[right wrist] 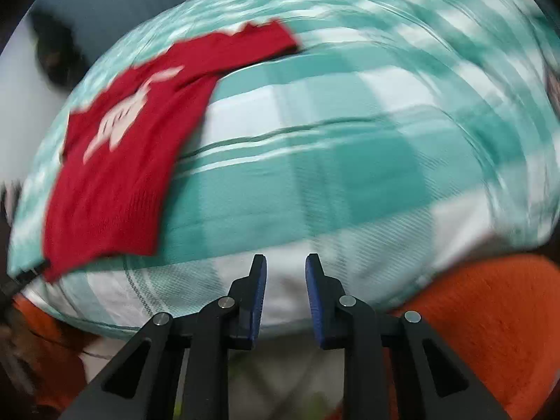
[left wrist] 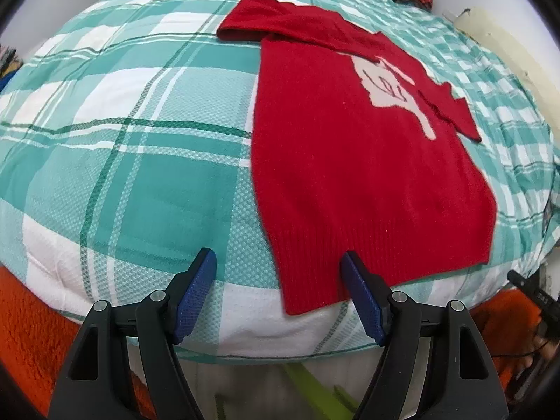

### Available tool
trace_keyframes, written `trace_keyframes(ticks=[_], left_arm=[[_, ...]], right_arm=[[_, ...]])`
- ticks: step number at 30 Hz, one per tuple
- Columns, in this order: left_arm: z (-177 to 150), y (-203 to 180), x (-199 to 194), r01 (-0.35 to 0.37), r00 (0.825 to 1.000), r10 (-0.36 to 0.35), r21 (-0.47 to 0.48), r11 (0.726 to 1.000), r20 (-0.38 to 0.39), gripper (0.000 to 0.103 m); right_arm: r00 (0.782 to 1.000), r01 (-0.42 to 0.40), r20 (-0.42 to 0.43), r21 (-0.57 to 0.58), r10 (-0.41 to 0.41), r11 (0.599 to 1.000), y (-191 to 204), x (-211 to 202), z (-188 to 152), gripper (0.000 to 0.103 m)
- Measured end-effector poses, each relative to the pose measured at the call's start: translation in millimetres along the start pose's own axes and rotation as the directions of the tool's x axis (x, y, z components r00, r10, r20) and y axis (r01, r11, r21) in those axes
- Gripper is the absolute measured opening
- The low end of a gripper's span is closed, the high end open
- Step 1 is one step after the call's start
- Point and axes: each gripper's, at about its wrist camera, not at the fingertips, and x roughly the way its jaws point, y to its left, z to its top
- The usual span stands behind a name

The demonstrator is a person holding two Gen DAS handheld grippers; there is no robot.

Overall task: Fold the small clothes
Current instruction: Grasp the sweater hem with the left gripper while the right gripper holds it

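— Sweater lies flat on the checked bedspread, hem toward you, so your left gripper straddles its near corner, jaws wide, gripping nothing.

— And your right gripper?

— Narrowly parted, empty, well apart from it. Motion blur smears that view; the sleeves look partly tucked.

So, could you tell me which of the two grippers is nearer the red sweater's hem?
The left gripper: its jaws stand open over the hem corner of the red sweater. The right gripper is over bare checked bedding, away from it.
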Motion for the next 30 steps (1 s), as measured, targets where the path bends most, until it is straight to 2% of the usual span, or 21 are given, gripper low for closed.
trace_keyframes(ticks=[2,3,4,5,6,7,8,10,11,12,13,14,15,16,17,19,21,24,26,27,30], left_arm=[[-0.7,5.4,-0.5,0.026,1.0,-0.026,-0.03,0.999,0.001,0.077],[-0.5,8.8,-1.0,0.043,0.999,-0.043,-0.051,0.998,0.002,0.077],[-0.8,11.0,-1.8,0.06,0.998,-0.059,-0.067,0.996,0.005,0.077],[-0.9,13.6,-2.6,0.084,0.996,-0.083,-0.084,0.993,0.009,0.081],[-1.0,16.3,-2.4,0.114,0.993,-0.113,-0.103,0.988,0.013,0.087],[-0.7,20.1,1.8,0.177,0.984,-0.177,-0.131,0.976,0.008,0.089],[0.2,22.2,7.3,0.213,0.976,-0.217,-0.147,0.966,-0.006,0.09],[2.4,23.5,12.9,0.217,0.975,-0.222,-0.169,0.961,-0.013,0.089],[4.0,21.7,13.3,0.224,0.973,-0.229,-0.17,0.96,-0.01,0.087],[5.3,19.8,13.7,0.233,0.971,-0.237,-0.166,0.958,-0.008,0.079],[6.4,17.6,15.5,0.229,0.972,-0.234,-0.157,0.961,-0.014,0.073],[7.0,17.0,17.0,0.218,0.974,-0.223,-0.148,0.965,-0.022,0.05],[7.3,16.8,18.7,0.208,0.976,-0.215,-0.143,0.968,-0.033,0.007],[7.5,19.7,21.7,0.225,0.97,-0.237,-0.164,0.96,-0.058,0.005],[6.3,25.0,19.7,0.266,0.957,-0.283,-0.211,0.94,-0.055,0.003],[2.6,28.2,6.4,0.297,0.951,-0.308,-0.213,0.931,-0.017,0.003],[-0.9,25.9,3.6,0.285,0.956,-0.293,-0.19,0.939,-0.016,0.003],[-2.8,17.9,22.3,0.205,0.974,-0.217,-0.158,0.966,-0.063,0.003],[0.2,9.3,22.8,0.166,0.983,-0.175,-0.129,0.978,-0.062,0.006],[1.1,5.4,20.6,0.154,0.985,-0.161,-0.112,0.982,-0.06,0.01],[-0.3,1.6,19.5,0.16,0.985,-0.165,-0.088,0.983,-0.054,0.011]], right_arm=[[0.99,-0.143,0.007,0.039,0.143,0.989,-7.2,-3.1,3.2,0.037],[0.963,-0.268,0.007,0.058,0.269,0.962,-3.6,2.2,8.9,0.046],[0.931,-0.365,0.012,0.082,0.365,0.927,0.6,9.0,14.3,0.047],[0.887,-0.46,0.024,0.102,0.46,0.882,5.5,16.8,19.7,0.05],[0.83,-0.557,0.03,0.107,0.558,0.823,13.0,31.4,29.2,0.057],[0.805,-0.592,0.011,0.097,0.594,0.8,21.7,40.2,29.4,0.06],[0.775,-0.625,-0.048,0.089,0.63,0.776,33.2,63.2,35.4,0.06],[0.751,-0.643,-0.111,0.104,0.651,0.759,44.3,88.1,35.3,0.053],[0.725,-0.672,-0.112,0.1,0.68,0.733,47.0,94.2,36.6,0.049],[0.682,-0.717,-0.113,0.089,0.722,0.691,52.2,97.8,41.3,0.035],[0.656,-0.74,-0.123,0.09,0.744,0.667,54.2,98.2,41.4,0.012],[0.649,-0.744,-0.134,0.092,0.749,0.662,54.1,98.1,41.3,0.008],[0.68,-0.717,-0.14,0.077,0.719,0.693,53.7,92.7,42.4,0.008],[0.702,-0.697,-0.141,0.058,0.697,0.714,52.8,86.7,43.0,0.008],[0.717,-0.685,-0.136,0.05,0.684,0.727,50.5,80.4,44.9,0.007],[0.745,-0.658,-0.109,0.042,0.658,0.752,40.3,55.3,42.4,0.007],[0.77,-0.63,-0.095,0.035,0.631,0.775,36.9,40.2,39.4,0.007],[0.849,-0.515,-0.148,-0.022,0.507,0.857,39.2,50.8,33.3,0.007],[0.863,-0.484,-0.175,-0.018,0.474,0.875,44.9,67.5,29.6,0.007],[0.869,-0.474,-0.17,-0.019,0.465,0.88,51.2,75.1,29.7,0.007],[0.883,-0.455,-0.153,-0.044,0.444,0.889,52.7,78.0,28.1,0.007]])
